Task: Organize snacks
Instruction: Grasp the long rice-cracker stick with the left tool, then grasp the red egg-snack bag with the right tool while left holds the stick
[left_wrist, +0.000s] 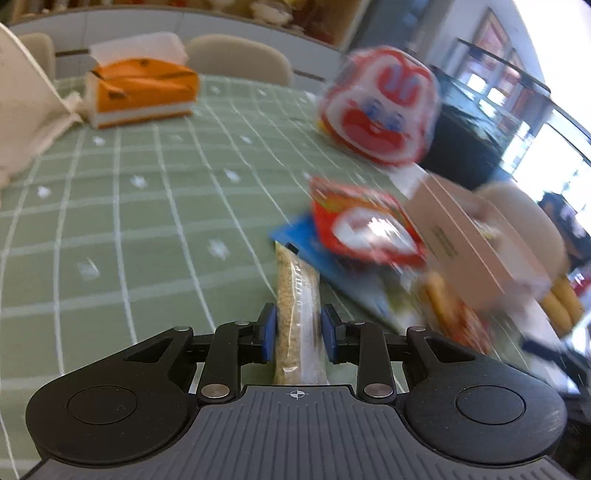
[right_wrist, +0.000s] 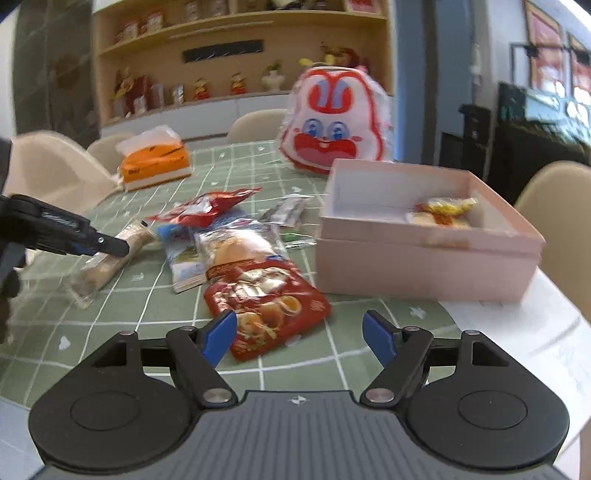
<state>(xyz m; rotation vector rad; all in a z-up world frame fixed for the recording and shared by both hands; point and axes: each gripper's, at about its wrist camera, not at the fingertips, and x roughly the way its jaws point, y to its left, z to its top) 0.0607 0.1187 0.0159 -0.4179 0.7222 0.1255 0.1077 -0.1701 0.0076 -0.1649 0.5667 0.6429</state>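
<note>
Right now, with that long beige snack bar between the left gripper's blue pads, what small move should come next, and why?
Probably lift the beige snack bar and carry it toward the pink box. The left gripper appears closed on it, the box is open with one snack inside, and other packets still lie loose on the green tablecloth.

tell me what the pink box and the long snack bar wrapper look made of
Pink box: likely matte paperboard; flat unglossy walls, crisp folded edges, a nested rim line.
Snack bar wrapper: thin clear plastic film; the grainy beige bar shows through, with glare streaks and a crimped end. It sits between the left tongs.
</note>
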